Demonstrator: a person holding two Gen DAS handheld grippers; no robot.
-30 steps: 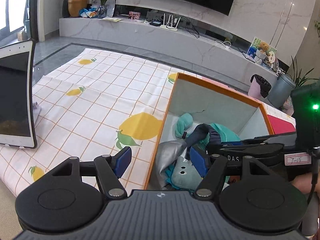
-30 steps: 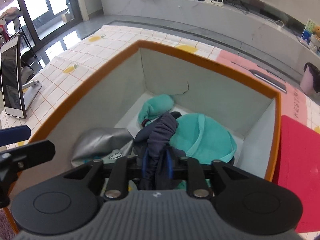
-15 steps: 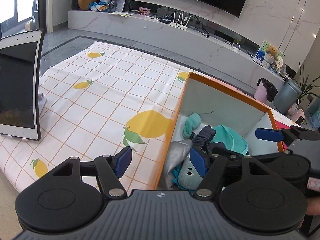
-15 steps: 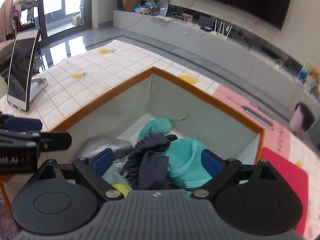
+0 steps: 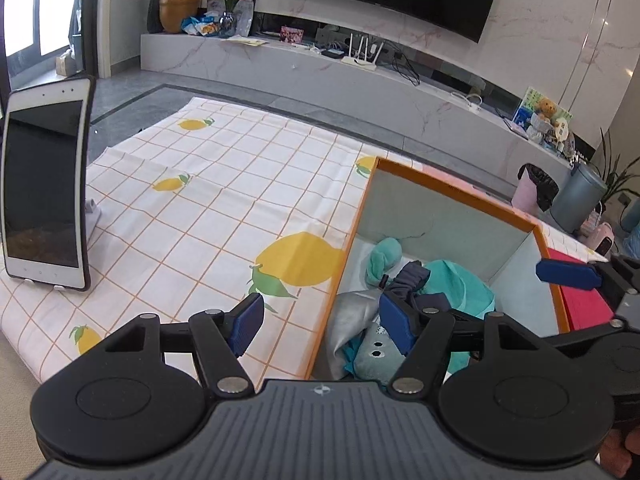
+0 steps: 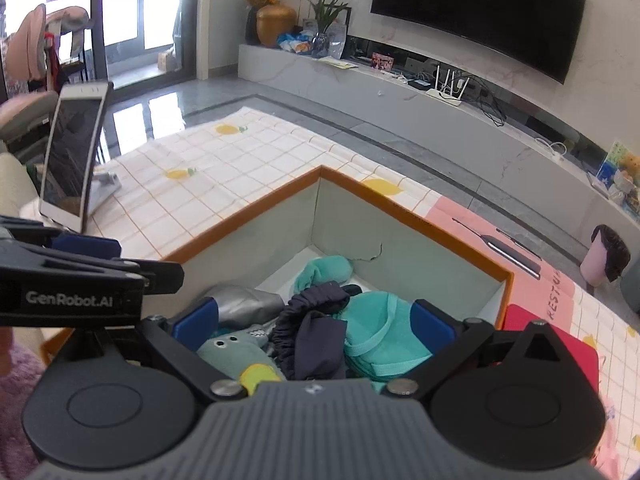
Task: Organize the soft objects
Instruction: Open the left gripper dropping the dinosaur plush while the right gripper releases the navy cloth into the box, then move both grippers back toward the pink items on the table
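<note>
a white tablet (image 5: pixel 44 184) stood upright on its stand at the far left of the lemon-print cloth (image 5: pixel 208 208) covering the tabletop. the left hand-held gripper (image 5: pixel 320 320) hung over the cloth at the left wall of the orange-rimmed box (image 5: pixel 456 190), its blue pads (image 5: pixel 248 318) wide apart with nothing between them; the right pad overlapped the box interior in view, the left one sat over the cloth.

inside the box, left to right in the right wrist view: a silver-grey soft item (image 6: pixel 244 302) against the left wall, a grey plush toy with eyes (image 6: pixel 236 350) in front of it with a yellow patch on its near end, a dark navy elastic-edged fabric piece (image 6: pixel 316 332) lying loose on top of the pile, and a teal cap-like item (image 6: pixel 380 332) to its right. a smaller teal soft piece (image 6: pixel 326 270) lay behind them toward the far corner.

the right hand-held gripper (image 6: pixel 314 322) hovered above the pile, jaws opening and already spread wide. the navy fabric lay below and between the pads, not pressed by either. all soft items rested in the box.

a red mat (image 6: pixel 576 344) lay on the tabletop just right of the box.
</note>
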